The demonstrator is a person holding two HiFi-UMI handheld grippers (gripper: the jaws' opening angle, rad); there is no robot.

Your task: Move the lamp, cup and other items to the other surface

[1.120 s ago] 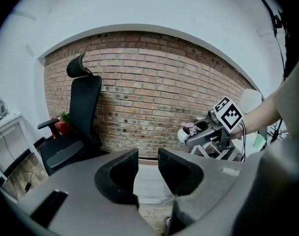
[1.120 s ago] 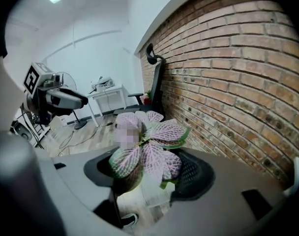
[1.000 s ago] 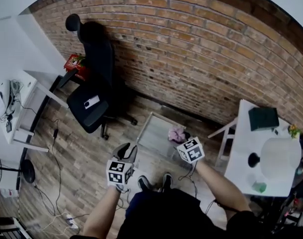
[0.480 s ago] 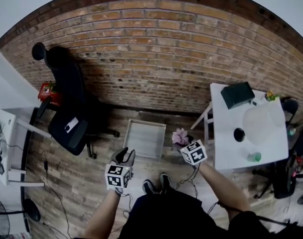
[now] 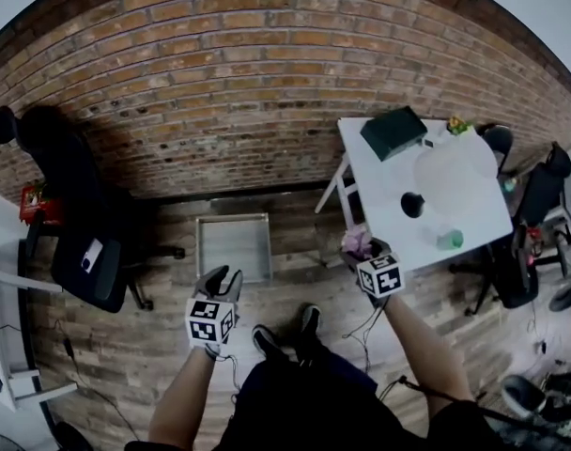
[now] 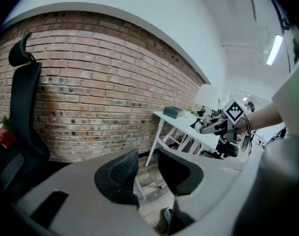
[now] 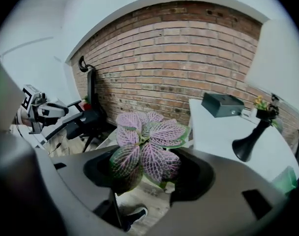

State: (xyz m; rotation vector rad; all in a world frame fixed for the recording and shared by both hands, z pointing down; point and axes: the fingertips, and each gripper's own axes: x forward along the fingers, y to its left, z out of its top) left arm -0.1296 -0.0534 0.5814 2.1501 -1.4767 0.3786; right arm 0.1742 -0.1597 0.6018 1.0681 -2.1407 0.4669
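"What is in the right gripper [image 5: 362, 252], just right of the middle?"

"A little plant [image 7: 147, 149] with pink leaves, squeezed between the jaws. The left gripper [image 5: 220, 280], lower left, is a bit open with nothing in it."

"And the rest?"

"The lamp [image 5: 450, 172], green cup [image 5: 449, 240] and dark box [image 5: 394, 132] stand on the white table [image 5: 379, 205], upper right. I think only the plant is left to put down there."

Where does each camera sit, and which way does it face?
Head view: on the person's head, facing steeply down at wooden floor; both forearms, left gripper, right gripper show.
Left gripper view: on that gripper, along its open empty jaws; right gripper shows.
Right gripper view: on that gripper, past its held pink-veined leafy plant; left gripper shows.
Shared: white table.
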